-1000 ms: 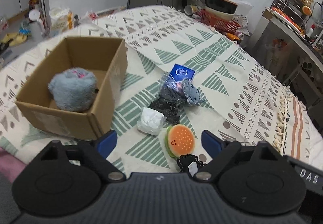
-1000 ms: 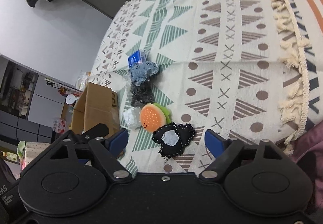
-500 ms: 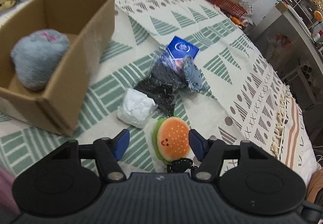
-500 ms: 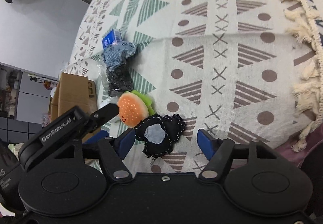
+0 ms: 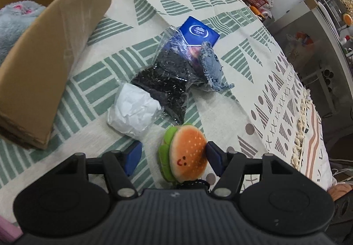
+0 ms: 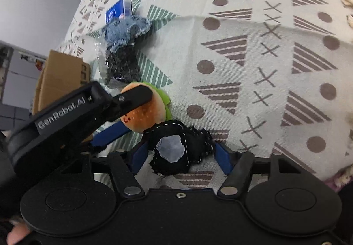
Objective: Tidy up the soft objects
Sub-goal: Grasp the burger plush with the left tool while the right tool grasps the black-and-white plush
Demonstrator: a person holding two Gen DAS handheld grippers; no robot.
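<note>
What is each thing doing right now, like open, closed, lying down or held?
left gripper, open around the burger plush.
right gripper, jaws closing around the black patch, not squeezing yet.
burger plush, lying on the cloth.
black patch, flat on the cloth.
cardboard box, open on top.
grey plush, resting inside the cardboard box.
plastic bag, crumpled, lying on the cloth.

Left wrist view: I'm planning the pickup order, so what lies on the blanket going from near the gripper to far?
Burger plush → white crumpled bundle → clear bag of dark bits → blue card.
</note>
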